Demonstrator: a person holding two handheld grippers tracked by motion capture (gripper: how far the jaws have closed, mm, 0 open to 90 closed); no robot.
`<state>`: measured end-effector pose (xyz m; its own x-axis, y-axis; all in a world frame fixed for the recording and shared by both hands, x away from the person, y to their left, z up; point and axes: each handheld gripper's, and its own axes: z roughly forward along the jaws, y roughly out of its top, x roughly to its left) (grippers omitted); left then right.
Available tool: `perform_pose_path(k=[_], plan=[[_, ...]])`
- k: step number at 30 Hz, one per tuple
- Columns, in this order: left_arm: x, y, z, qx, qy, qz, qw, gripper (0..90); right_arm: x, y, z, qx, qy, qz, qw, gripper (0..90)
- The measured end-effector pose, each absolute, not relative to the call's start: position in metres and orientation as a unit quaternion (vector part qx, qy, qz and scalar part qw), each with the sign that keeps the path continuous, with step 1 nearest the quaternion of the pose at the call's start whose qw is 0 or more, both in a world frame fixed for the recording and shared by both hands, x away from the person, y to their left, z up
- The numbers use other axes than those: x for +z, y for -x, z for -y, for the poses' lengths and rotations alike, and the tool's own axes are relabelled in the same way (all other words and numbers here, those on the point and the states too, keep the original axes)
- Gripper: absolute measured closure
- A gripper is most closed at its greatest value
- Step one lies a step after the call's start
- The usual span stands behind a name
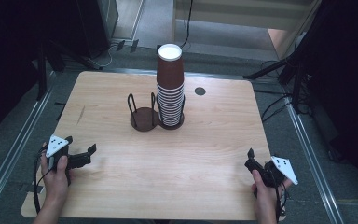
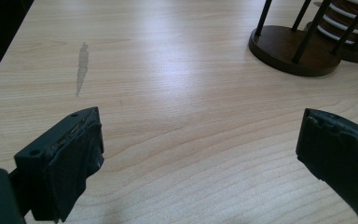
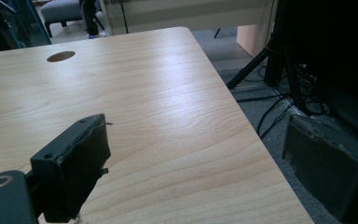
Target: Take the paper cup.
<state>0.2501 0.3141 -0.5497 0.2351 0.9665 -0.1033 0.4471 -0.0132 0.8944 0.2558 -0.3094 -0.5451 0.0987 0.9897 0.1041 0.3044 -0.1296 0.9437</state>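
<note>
Stack of brown paper cups [image 1: 170, 88]: upright in the far ring of a two-ring wire holder [image 1: 144, 116], mid-table toward the far edge, the rods keeping the stack from toppling; nearer ring empty.

Left gripper [image 1: 80, 150]: well short of the stack, near-left, jaws wide apart, nothing between, likely readied.

Right gripper [image 1: 251, 159]: near-right of the stack, jaws apart, empty.

Table [image 1: 205, 154]: light wood.

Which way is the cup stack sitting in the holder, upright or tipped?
Upright. The cup stack stands straight in the right ring of the wire holder, rims level, top cup mouth-down. The left ring is empty.
</note>
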Motion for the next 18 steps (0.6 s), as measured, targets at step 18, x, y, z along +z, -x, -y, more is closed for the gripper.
perform_pose_path(k=[18], plan=[[-0.550, -0.249, -0.315, 0.286, -0.644, -0.546, 0.453, 1.2, -0.531, -0.256, 0.283, 0.408, -0.580, -0.565, 0.421, 7.5]])
